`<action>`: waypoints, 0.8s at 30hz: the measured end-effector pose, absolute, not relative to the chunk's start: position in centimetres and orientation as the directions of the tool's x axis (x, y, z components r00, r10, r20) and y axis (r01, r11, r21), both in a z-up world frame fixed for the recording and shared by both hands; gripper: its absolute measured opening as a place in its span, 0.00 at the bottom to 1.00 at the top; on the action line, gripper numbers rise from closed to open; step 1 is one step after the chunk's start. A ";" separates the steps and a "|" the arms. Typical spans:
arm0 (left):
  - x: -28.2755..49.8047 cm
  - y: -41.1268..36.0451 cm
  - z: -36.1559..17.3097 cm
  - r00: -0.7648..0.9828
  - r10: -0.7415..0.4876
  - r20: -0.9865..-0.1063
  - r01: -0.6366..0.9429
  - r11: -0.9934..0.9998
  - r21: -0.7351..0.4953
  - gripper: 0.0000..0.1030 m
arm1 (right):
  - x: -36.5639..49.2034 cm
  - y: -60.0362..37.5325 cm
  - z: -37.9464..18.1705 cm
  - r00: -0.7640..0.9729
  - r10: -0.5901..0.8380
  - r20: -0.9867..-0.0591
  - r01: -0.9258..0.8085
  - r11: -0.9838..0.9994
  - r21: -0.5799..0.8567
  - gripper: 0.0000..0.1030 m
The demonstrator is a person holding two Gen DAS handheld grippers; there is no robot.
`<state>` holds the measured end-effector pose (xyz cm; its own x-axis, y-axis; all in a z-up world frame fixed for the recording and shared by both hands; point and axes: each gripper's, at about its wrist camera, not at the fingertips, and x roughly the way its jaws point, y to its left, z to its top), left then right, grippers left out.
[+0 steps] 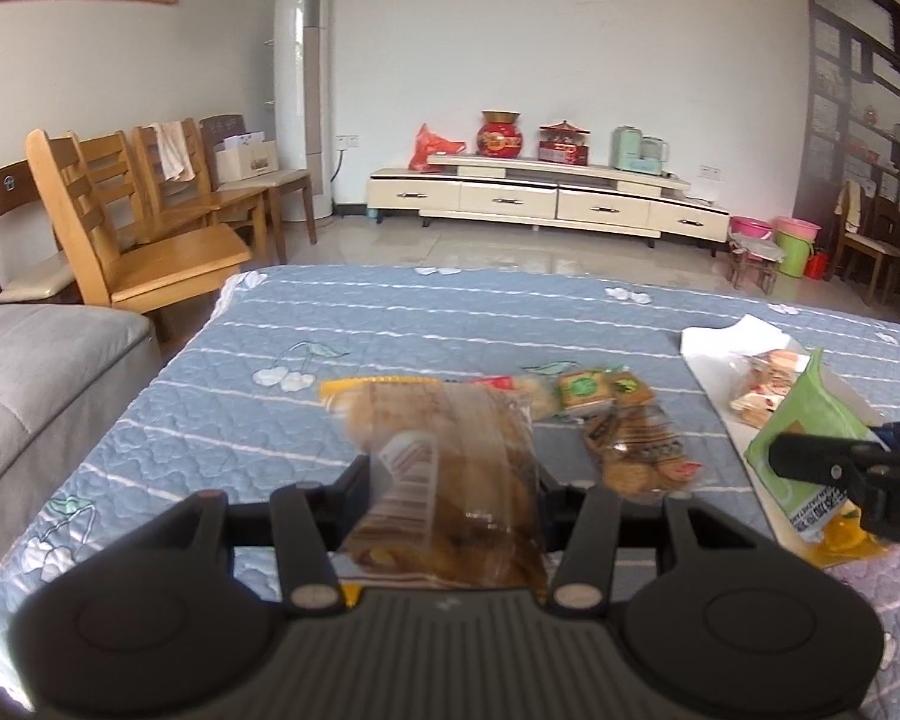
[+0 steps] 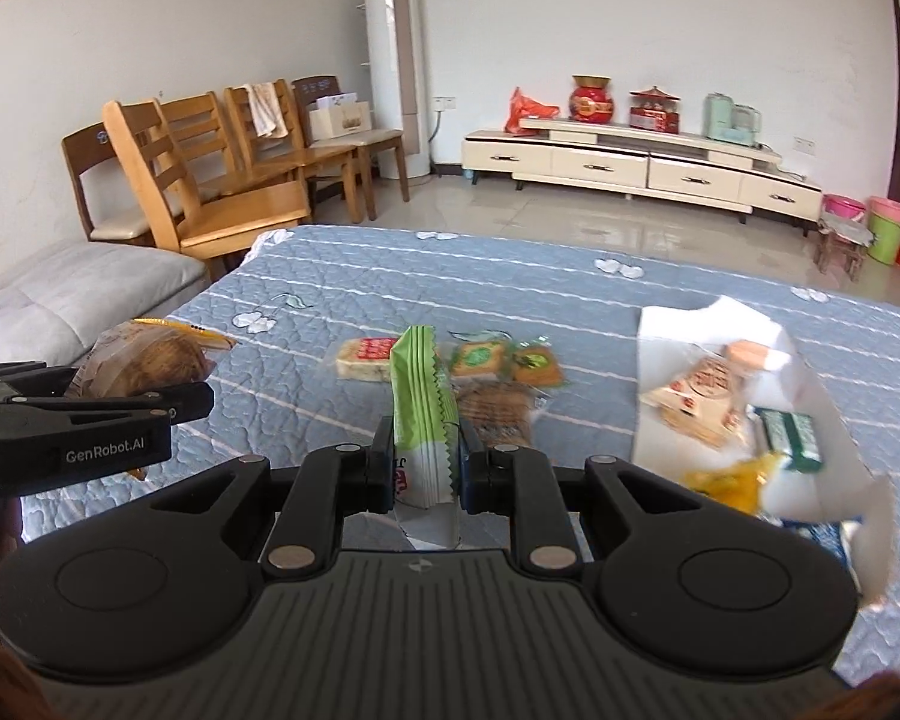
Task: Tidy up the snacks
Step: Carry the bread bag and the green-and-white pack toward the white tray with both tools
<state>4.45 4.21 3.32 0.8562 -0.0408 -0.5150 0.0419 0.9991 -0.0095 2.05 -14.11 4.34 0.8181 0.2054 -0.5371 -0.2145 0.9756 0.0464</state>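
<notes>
Blue quilt point(image 2: 510, 276), loose snacks point(image 2: 480, 360), left fingers point(image 1: 390, 468) clamping bread packet point(image 1: 450, 480), right fingers point(image 2: 384, 456) clamping green packet point(image 2: 420, 396)

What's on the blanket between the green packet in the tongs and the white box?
In the right wrist view, two small square cakes and a clear cookie bag lie between the green packet and the white box.
</notes>
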 end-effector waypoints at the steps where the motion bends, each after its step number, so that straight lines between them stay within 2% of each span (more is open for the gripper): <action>1: 4.3 3.9 3.4 0.857 -0.044 -0.513 0.048 0.999 -0.007 0.49 | 1.7 -14.4 4.4 0.820 0.202 -0.536 -0.209 0.977 0.048 0.22; 24: 3.5 -1.7 3.9 0.849 -0.130 -0.512 0.168 0.985 0.028 0.49 | -2.6 -19.6 5.4 0.856 0.116 -0.504 -0.089 0.993 0.077 0.22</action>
<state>3.51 -1.66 3.90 0.8493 -0.1302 -0.5116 0.1680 0.9854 0.0281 -2.56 -19.58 5.44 0.8559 0.1157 -0.5041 -0.0888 0.9931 0.0772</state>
